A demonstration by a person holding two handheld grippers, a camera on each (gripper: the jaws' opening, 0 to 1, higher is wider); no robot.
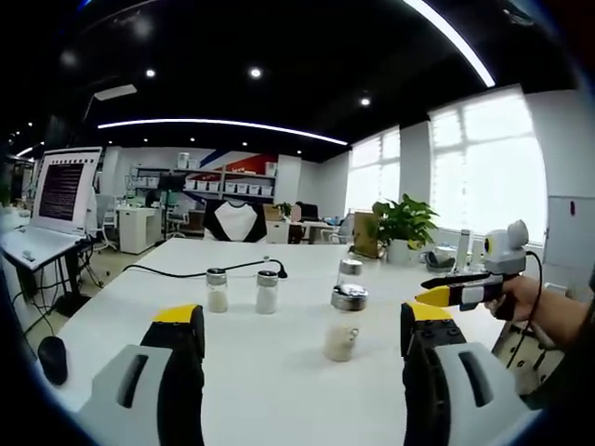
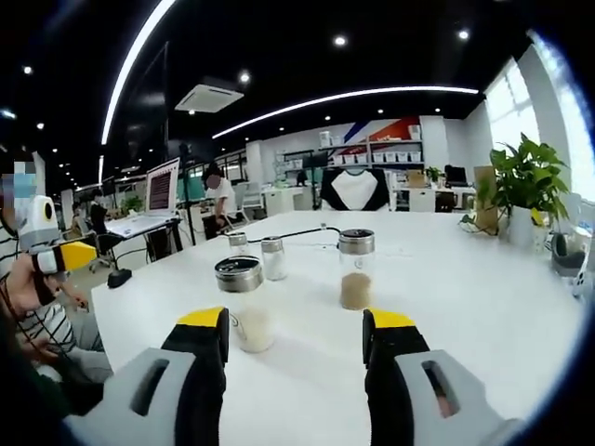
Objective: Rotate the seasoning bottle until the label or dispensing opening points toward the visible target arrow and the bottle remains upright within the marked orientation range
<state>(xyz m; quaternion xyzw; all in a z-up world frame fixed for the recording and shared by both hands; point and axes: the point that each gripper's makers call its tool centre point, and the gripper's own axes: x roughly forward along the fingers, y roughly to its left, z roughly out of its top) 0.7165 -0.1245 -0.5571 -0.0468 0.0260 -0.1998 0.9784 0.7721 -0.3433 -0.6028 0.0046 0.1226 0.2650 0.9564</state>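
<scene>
Left gripper [image 1: 302, 339]: jaws spread wide, yellow-tipped, holding nothing, raised above the near part of the white surface [image 1: 279, 390].

Right gripper [image 2: 296, 336]: jaws likewise spread and empty. It also shows at the right of the left gripper view [image 1: 437, 295], held in a hand [image 1: 522, 295] well right of the bottles; from that side I cannot tell its jaw gap.

Seasoning bottle [image 2: 355, 269]: upright, metal cap, brownish powder in its lower part; stands on the surface a little beyond the right gripper's jaws, apart from both. In the left gripper view the same bottle [image 1: 349, 271] sits farther off, partly behind the nearer jar.

Nearer jar [image 2: 244, 302]: clear glass, perforated metal lid, pale contents low down; upright, just beyond the right gripper's left jaw, near it but touching cannot be told. In the left gripper view [image 1: 344, 321] it stands between and beyond the jaws.

Two small shakers [image 1: 242, 290]: side by side, white contents, left of the jars and farther away, with bare surface between.

Black cable [image 1: 200, 270]: runs along the surface behind the shakers.

Open room: broad bare surface on the near side of all four bottles and to their right.

Edges: left edge of the surface falls away beside a black mouse [image 1: 53, 358]; the far edge lies well beyond the bottles.

Potted plant [image 1: 402, 226]: far right corner, near the window.

Laptop [image 1: 56, 200]: on a stand left of the surface.
</scene>
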